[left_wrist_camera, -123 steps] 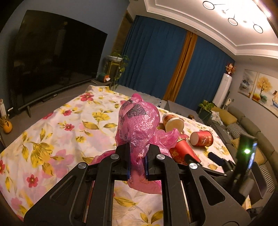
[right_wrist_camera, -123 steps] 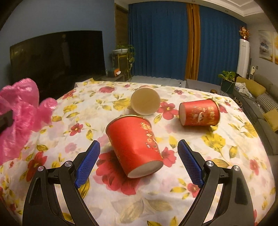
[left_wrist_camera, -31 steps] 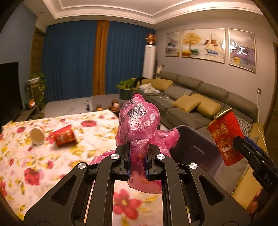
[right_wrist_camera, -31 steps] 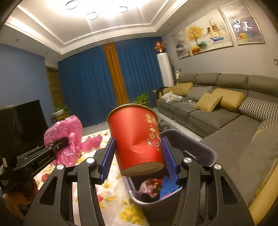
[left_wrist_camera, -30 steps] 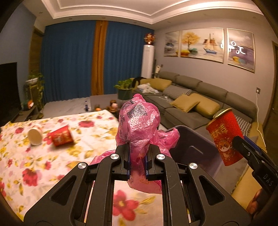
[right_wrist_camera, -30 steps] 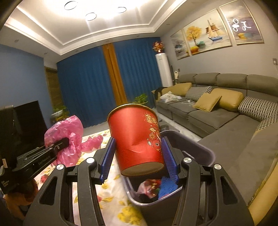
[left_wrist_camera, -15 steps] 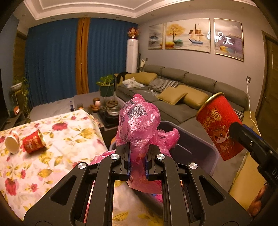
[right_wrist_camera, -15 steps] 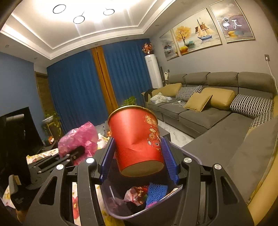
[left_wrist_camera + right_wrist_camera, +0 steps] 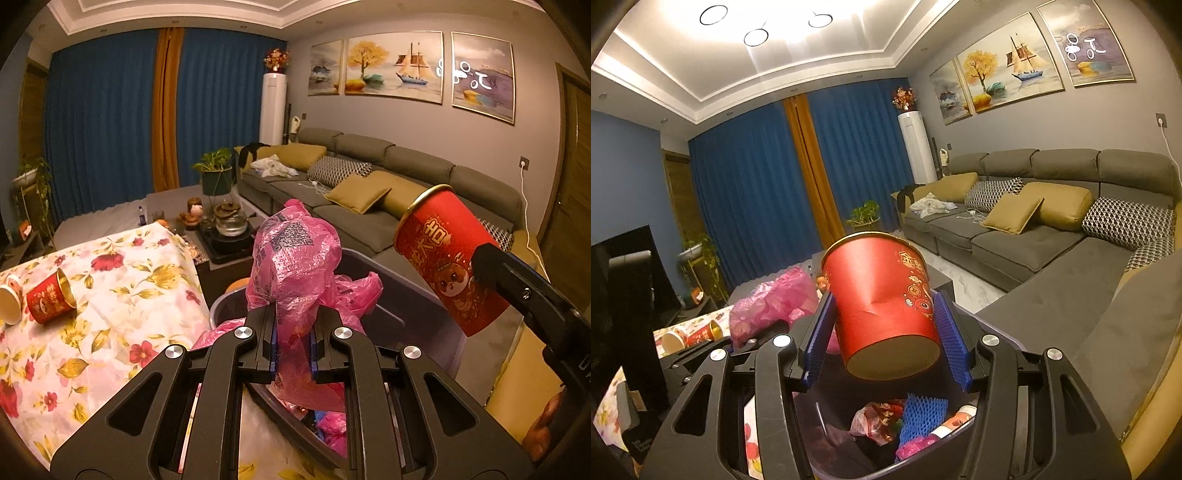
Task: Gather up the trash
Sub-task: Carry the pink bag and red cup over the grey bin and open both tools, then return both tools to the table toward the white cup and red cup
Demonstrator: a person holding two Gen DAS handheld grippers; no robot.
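Now carried from the flowered tablecloth (image 9: 110, 295) to above the dark plastic bin (image 9: 849, 458): left gripper (image 9: 293, 343) clenched on crumpled pink plastic bag (image 9: 295, 258), right gripper (image 9: 886, 332) grasping dented red paper cup (image 9: 882, 295). Ready for dropping, probably.

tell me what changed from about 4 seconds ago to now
The right tongs closed on the red cup that lay on the table and carried it over the bin. The left tongs swung there too, still gripping the pink bag. Two cups remain on the tablecloth.
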